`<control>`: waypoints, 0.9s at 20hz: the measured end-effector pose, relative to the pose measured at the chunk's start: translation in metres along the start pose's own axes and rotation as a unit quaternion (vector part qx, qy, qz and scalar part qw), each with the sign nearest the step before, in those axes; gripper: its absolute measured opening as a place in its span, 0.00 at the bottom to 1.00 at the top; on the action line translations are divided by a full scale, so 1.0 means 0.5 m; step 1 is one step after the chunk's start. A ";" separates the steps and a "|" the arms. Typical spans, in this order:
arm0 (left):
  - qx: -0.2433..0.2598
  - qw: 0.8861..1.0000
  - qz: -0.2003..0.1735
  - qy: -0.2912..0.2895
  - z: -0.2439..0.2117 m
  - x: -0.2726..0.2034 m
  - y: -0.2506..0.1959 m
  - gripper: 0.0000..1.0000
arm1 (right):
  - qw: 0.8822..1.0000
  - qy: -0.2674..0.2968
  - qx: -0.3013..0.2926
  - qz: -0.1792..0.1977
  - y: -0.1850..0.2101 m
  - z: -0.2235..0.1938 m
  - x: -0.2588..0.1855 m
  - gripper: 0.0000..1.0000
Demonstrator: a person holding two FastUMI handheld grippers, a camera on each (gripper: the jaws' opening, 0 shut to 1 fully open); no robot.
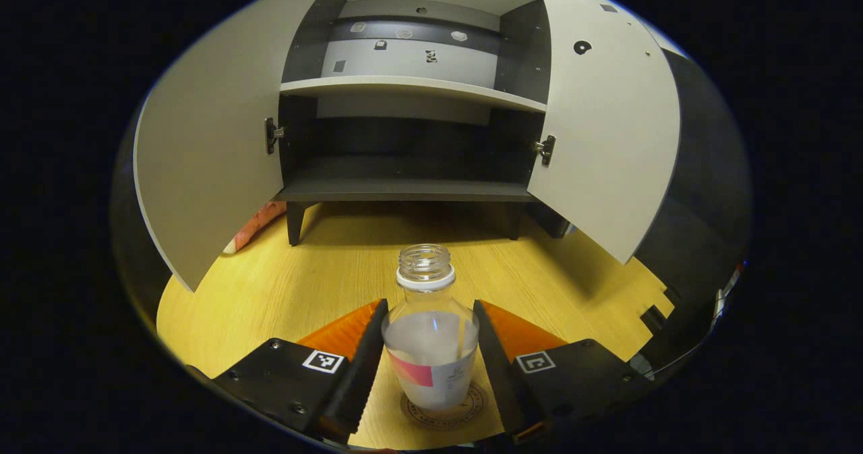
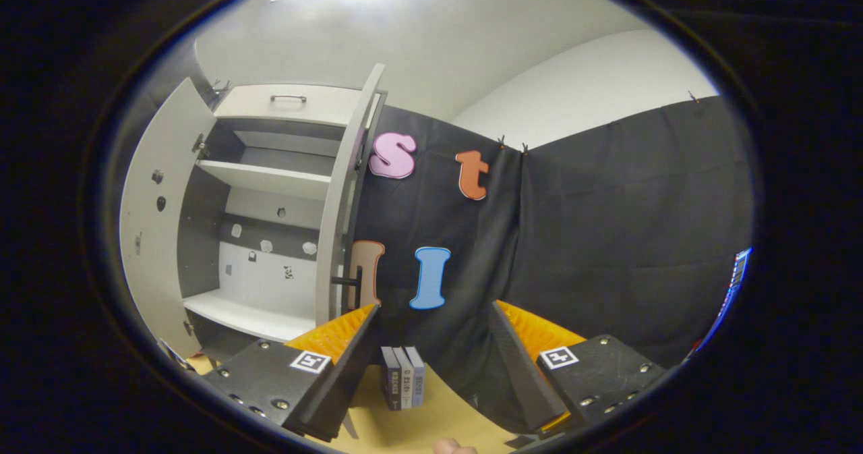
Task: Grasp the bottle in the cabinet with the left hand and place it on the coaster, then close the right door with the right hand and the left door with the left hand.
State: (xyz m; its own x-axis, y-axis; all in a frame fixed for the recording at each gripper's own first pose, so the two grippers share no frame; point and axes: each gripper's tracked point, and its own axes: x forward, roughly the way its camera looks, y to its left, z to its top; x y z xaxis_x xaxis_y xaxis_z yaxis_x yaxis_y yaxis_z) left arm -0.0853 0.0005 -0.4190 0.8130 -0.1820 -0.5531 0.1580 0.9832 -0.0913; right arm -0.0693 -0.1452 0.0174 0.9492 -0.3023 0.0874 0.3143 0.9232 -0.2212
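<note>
On the coaster: the bottle (image 1: 431,346) stands upright on the round coaster (image 1: 445,410), its mouth uncapped, a white ring under the thread and a pale label with a pink patch on its side.
Left gripper: the left gripper (image 1: 431,359) has a finger on each side of the bottle; the fingers (image 1: 367,359) lie right against its sides, but whether both press on it I cannot tell.
Surface: the wooden surface (image 1: 270,292) carries the coaster and, farther back, the cabinet on short dark legs.
Cabinet: the cabinet (image 1: 411,137) stands open, with a pale shelf across its middle and a dark bottom board.
Left door: the left door (image 1: 209,157) is swung wide open.
Right door: the right door (image 1: 600,117) is also swung open, a hinge showing at its inner edge.
Right gripper: the right gripper (image 2: 431,356) is raised, its fingers apart with nothing between them, facing the booth's black cloth just right of the cabinet.
Books: three small books (image 2: 402,386) stand upright side by side on the surface beyond the right gripper.
</note>
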 end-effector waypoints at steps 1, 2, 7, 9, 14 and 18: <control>0.004 1.000 -0.002 0.003 -0.004 -0.004 -0.004 0.78 | 1.000 0.000 0.001 0.001 0.002 -0.002 0.000 0.94; 0.008 1.000 -0.004 0.005 -0.004 -0.009 -0.005 0.78 | 1.000 0.001 0.001 0.002 0.004 -0.004 0.000 0.94; 0.011 1.000 -0.012 0.009 -0.013 -0.031 -0.019 0.79 | 1.000 0.010 0.003 0.007 0.013 -0.018 0.003 0.94; 0.019 1.000 -0.007 0.013 -0.014 -0.037 -0.018 0.78 | 1.000 0.012 0.006 0.010 0.017 -0.022 0.004 0.97; 0.032 0.999 -0.017 0.010 -0.002 -0.056 -0.034 0.78 | 1.000 0.014 0.007 0.019 0.027 -0.025 0.005 0.94; 0.034 0.999 -0.013 0.002 0.022 -0.074 -0.035 0.78 | 0.999 0.015 0.009 0.028 0.040 -0.029 0.008 0.94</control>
State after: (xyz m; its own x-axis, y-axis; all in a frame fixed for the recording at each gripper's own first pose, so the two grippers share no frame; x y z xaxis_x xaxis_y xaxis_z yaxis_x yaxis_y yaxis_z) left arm -0.1123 -0.0101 -0.3879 0.8063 -0.2075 -0.5540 0.2166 0.9750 -0.0500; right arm -0.0591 -0.1316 -0.0006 0.9655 -0.2565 0.0451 0.2602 0.9431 -0.2072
